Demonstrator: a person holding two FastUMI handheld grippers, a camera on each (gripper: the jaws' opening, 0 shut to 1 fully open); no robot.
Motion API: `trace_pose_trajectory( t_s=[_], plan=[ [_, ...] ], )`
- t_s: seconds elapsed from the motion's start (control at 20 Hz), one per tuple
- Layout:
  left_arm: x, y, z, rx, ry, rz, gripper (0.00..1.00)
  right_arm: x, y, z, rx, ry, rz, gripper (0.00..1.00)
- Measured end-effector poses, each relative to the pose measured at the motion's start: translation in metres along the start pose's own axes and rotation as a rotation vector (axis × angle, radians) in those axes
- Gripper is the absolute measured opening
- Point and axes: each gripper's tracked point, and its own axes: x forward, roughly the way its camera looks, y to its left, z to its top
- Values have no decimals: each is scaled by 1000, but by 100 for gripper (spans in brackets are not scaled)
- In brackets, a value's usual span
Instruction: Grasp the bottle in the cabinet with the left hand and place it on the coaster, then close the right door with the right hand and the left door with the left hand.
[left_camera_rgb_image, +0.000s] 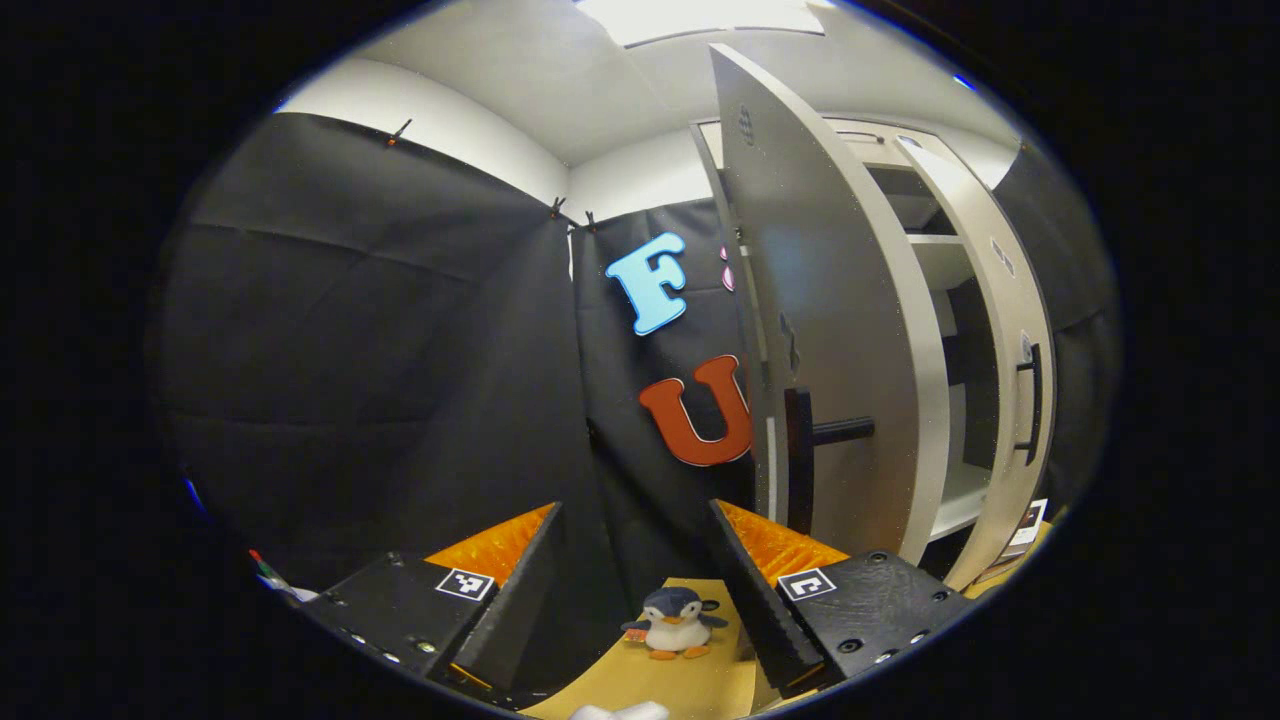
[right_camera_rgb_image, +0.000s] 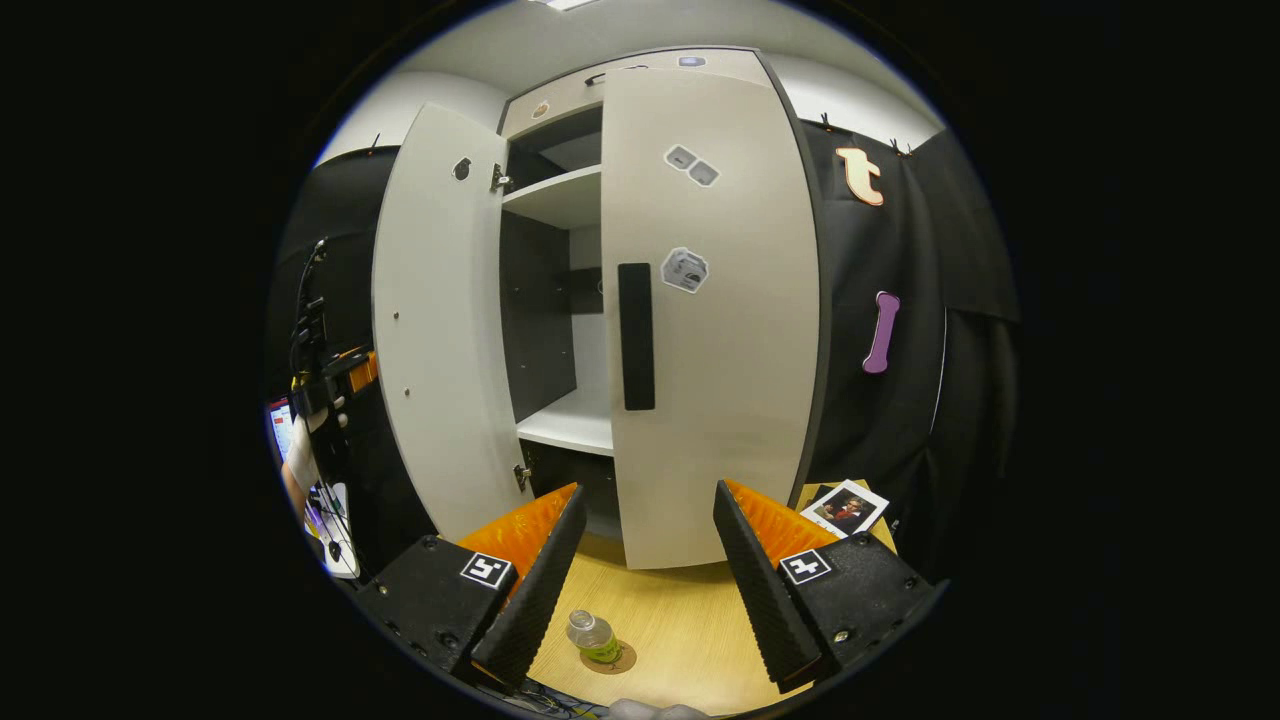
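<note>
Left tongs (left_camera_rgb_image: 635, 575) wide open, empty, held above the surface (left_camera_rgb_image: 690, 680) beside the open left door (left_camera_rgb_image: 830, 330), aimed at the booth wall. Penguin toy (left_camera_rgb_image: 675, 622) sits between its fingers, lower down. Right tongs (right_camera_rgb_image: 648, 560) also wide open, empty, facing the right door (right_camera_rgb_image: 710, 300), which looks nearly shut. Bottle (right_camera_rgb_image: 592, 636) stands on the coaster (right_camera_rgb_image: 620, 660) on the surface. Cabinet (right_camera_rgb_image: 570, 300) interior partly hidden. Photo (right_camera_rgb_image: 845, 508) at right is cut off.

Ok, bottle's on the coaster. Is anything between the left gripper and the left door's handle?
Nothing visible. In the left gripper view the left gripper is open, and the left door stands ajar ahead to the right, its handle unobstructed. The toy penguin sits low on the table.
</note>
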Motion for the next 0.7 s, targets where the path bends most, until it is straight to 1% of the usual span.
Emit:
trace_pose_trajectory(
  t_s=[0.05, 0.1, 0.15, 0.2, 0.25, 0.3, 0.35, 0.4, 0.45, 0.5, 0.6, 0.7],
  plan=[
    [-2, -12, 1, -5, 0, -15, 88, 1, -6, 0, -2, 2, 0, 80],
    [-4, -27, 2, -15, 3, -31, 84, 0, -11, 1, -3, 4, 3, 80],
    [-4, -41, 4, -25, 2, -53, 87, -1, -16, 1, -2, 1, 6, 80],
    [-4, -57, 6, -30, 0, -72, 87, -2, -21, 3, 0, -1, 6, 80],
    [-4, -73, 7, -25, 0, -91, 84, -2, -28, 3, 3, -2, 5, 80],
    [-3, -91, 10, -14, -2, -110, 88, -3, -33, 5, 8, -3, 6, 80],
    [-3, -109, 10, 1, -3, -129, 87, -4, -38, 6, 13, -3, 9, 80],
    [1, -120, 11, 30, -8, -132, 88, -6, -43, 9, 14, -5, 9, 80],
    [6, -125, 12, 51, -14, -126, 92, -8, -50, 10, 11, -10, 4, 80],
    [6, -131, 12, 49, -12, -121, 96, -9, -56, 12, 8, -15, -3, 80],
    [2, -146, 14, 6, -11, -145, 95, -11, -65, 13, 11, -21, -15, 80],
    [-6, -152, 9, -13, 10, -153, 95, -12, -70, 11, 24, -19, -18, 80]
  ],
)
